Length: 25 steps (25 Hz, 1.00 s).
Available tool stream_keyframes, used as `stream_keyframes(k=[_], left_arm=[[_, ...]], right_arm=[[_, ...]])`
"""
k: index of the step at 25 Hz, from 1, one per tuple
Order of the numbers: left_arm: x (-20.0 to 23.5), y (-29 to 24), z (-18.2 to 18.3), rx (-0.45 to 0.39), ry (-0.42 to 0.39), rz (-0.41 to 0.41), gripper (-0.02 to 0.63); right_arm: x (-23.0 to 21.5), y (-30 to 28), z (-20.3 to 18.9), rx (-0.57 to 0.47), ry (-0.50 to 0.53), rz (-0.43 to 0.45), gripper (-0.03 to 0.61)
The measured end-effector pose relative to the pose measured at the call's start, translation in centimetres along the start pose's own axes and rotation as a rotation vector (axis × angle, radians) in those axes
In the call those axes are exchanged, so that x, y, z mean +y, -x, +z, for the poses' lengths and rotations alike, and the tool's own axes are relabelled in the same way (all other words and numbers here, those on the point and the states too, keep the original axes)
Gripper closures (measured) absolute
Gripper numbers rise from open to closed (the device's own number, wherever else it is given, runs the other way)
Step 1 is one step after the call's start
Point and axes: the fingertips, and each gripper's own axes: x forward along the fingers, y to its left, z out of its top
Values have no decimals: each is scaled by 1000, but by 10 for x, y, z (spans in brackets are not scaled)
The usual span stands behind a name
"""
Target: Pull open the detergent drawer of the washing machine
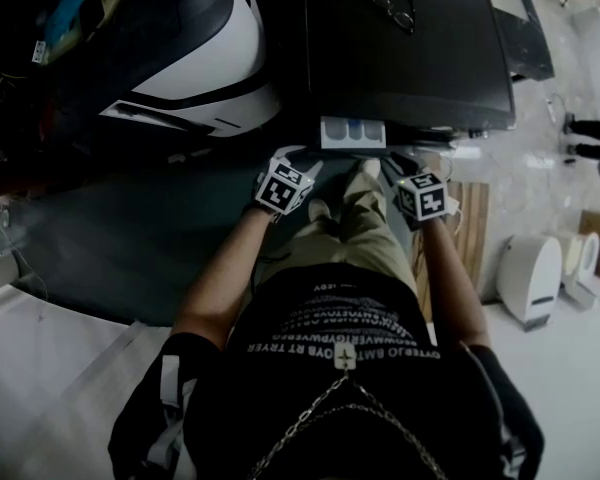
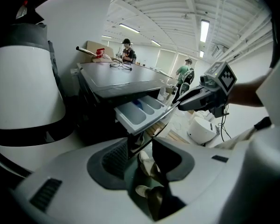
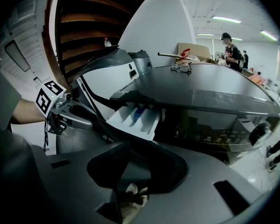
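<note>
The washing machine (image 1: 400, 58) has a dark flat top. Its white detergent drawer (image 1: 352, 131) stands pulled out at the front left, with its compartments showing, one with blue in it (image 2: 142, 111) (image 3: 135, 118). My left gripper (image 1: 302, 160) hovers just short of the drawer's left corner and slightly below it; its jaws (image 2: 140, 146) stand a little apart with nothing between them. My right gripper (image 1: 400, 163) is to the right of the drawer, in front of the machine, with its jaws (image 3: 119, 167) together and nothing held. Neither gripper touches the drawer.
A big white and black rounded appliance (image 1: 210, 58) stands close on the left. Glasses (image 1: 395, 8) lie on the machine's top. A wooden pallet (image 1: 472, 218) and white units (image 1: 530, 273) sit on the floor at right. People (image 2: 127, 50) stand far behind.
</note>
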Motion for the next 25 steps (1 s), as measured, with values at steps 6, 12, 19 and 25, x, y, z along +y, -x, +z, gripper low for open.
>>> stream_keyframes(k=[6, 12, 19, 25], left_arm=[[-8, 4, -8, 12, -15, -15, 465], [-17, 7, -17, 26, -29, -32, 465], [-26, 11, -26, 43, -34, -48, 465], [-37, 15, -36, 66, -33, -64, 465]], right_arm=[[5, 6, -9, 13, -11, -12, 485], [11, 11, -21, 20, -17, 1, 485], [17, 16, -31, 35, -29, 2, 485], [23, 24, -42, 66, -27, -6, 485]])
